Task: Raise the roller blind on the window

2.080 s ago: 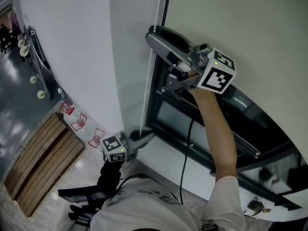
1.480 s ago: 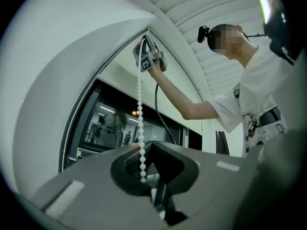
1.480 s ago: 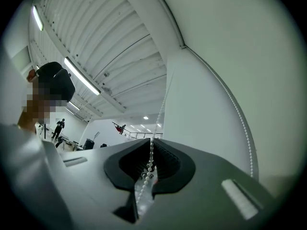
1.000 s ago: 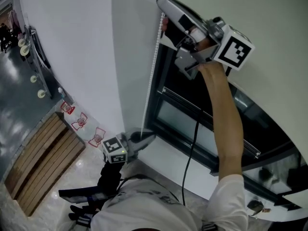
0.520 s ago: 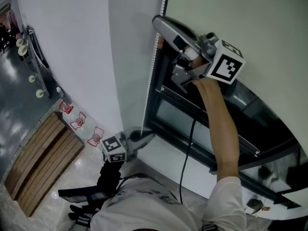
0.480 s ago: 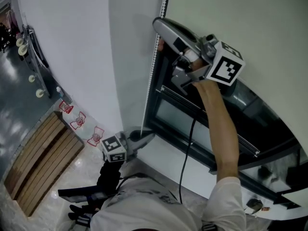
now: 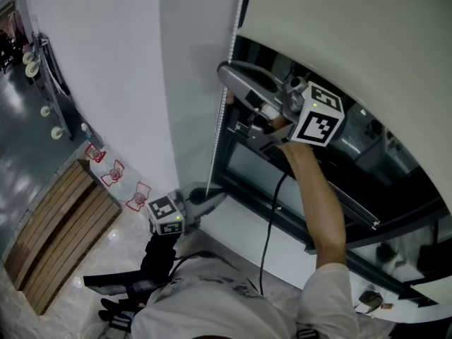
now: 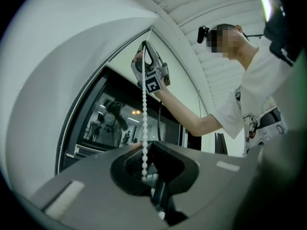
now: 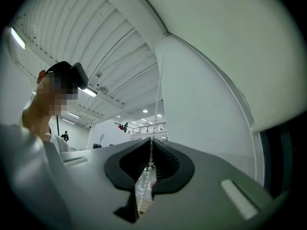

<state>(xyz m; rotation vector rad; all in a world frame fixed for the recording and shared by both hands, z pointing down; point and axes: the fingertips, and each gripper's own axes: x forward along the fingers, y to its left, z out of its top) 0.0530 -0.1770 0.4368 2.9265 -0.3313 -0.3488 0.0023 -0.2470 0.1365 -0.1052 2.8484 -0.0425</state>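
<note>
Against the white wall point(image 7: 106, 83), the left gripper point(image 7: 212, 198) pinches the white bead chain point(image 7: 219, 136) low down. Straight up this vertical chain the right gripper point(image 7: 227, 76) clamps it, just under the pale fabric roller blind point(image 7: 339, 34) topping the dark-framed window point(image 7: 247, 164).

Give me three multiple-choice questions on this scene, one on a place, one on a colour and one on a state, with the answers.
1. Where is the left gripper?
A) raised high overhead
B) low, by the window frame's bottom corner
C) out of sight

2. What colour is the bead chain?
A) white
B) red
C) black

3. How are the right gripper's jaws?
A) wide open
B) shut on the bead chain
C) shut, empty

Answers:
1 B, the head view shows it down at that corner.
2 A, both gripper views show white beads.
3 B, the right gripper view shows the chain pinched between closed jaws.
</note>
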